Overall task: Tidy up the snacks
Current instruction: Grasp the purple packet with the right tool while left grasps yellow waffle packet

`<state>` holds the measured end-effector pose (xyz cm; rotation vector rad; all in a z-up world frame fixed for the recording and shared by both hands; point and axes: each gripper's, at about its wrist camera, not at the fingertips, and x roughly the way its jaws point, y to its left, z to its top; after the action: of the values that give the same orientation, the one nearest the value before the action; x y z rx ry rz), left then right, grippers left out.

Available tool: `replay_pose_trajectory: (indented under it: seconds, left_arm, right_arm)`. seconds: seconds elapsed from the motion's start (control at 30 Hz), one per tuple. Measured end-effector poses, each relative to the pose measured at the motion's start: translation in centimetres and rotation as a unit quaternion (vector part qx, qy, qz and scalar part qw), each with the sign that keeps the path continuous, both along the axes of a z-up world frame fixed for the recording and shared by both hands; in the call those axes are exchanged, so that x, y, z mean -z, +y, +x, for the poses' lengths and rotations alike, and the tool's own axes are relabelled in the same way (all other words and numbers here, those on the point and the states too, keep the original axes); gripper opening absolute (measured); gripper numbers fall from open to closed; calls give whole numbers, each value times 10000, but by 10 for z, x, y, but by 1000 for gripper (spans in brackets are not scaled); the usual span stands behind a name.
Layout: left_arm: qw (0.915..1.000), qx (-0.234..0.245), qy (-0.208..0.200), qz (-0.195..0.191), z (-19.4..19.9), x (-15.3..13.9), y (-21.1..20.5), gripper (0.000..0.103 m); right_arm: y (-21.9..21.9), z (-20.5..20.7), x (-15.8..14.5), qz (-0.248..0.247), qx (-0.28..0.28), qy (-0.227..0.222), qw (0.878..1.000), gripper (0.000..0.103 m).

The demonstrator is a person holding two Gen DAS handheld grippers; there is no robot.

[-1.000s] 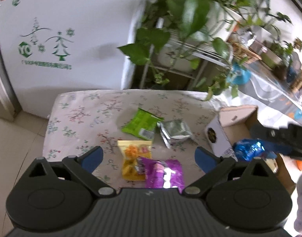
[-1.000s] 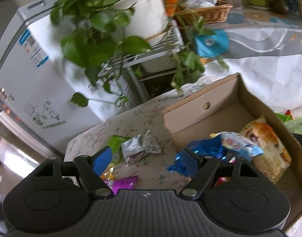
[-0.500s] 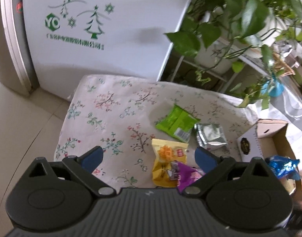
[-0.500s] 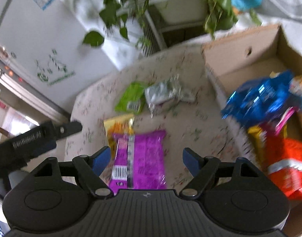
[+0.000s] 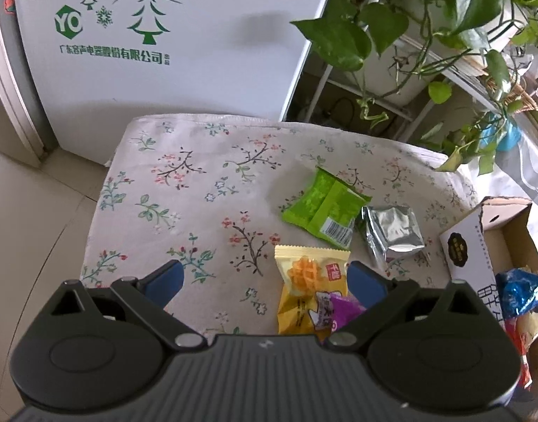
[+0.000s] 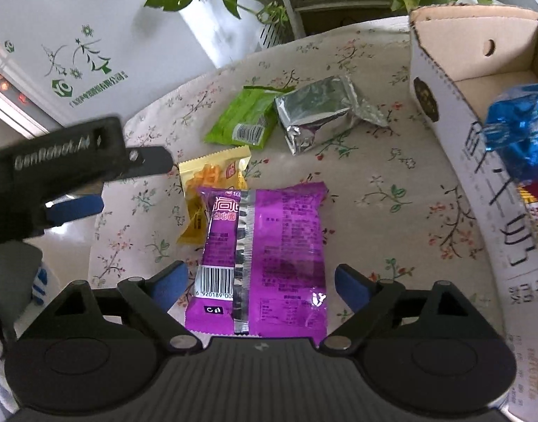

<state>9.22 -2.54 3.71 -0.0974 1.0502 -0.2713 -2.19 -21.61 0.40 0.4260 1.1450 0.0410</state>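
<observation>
the right gripper (image 6: 258, 281) has just been opening its fingers; they stand wide on both sides of the purple packet (image 6: 265, 256), not pressing it. this packet lies flat on the flowered worktop (image 6: 391, 176), partly over the yellow packet (image 6: 205, 190). the left gripper (image 5: 265, 281) is also wide and holds nothing. the green packet (image 5: 321, 207) and silver packet (image 5: 391, 232) lie near the cardboard box (image 6: 444, 112).

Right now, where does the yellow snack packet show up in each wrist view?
Left wrist: the yellow packet lies low and right of centre, near the right finger, its lower end under the purple packet.
Right wrist: the yellow packet lies left of centre, partly under the purple packet.
Shared landmark: the green packet beside the silver pouch.
</observation>
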Motion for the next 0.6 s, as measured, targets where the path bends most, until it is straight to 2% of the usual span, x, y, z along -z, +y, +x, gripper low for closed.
replay_pose_trajectory:
  seconds: [0.07, 0.13, 0.2, 0.3, 0.6]
  left_arm:
    - [10000, 53, 28, -13, 2, 2, -5, 99]
    - [9999, 113, 71, -19, 5, 6, -12, 99]
    - [9998, 146, 108, -15, 7, 9, -18, 99]
    - [9996, 228, 157, 35, 8, 16, -28, 99]
    - [9982, 428, 204, 378, 5, 36, -51, 99]
  right_arm:
    - [3, 2, 3, -119, 18, 26, 9999, 94]
    - [5, 2, 4, -190, -11, 67, 9998, 89]
    - [7, 1, 1, -329, -45, 66, 9994, 80]
    - [1, -2, -1, -256, -19, 122, 9996, 74]
    - [-23, -19, -10, -693, 303, 193, 9969, 73]
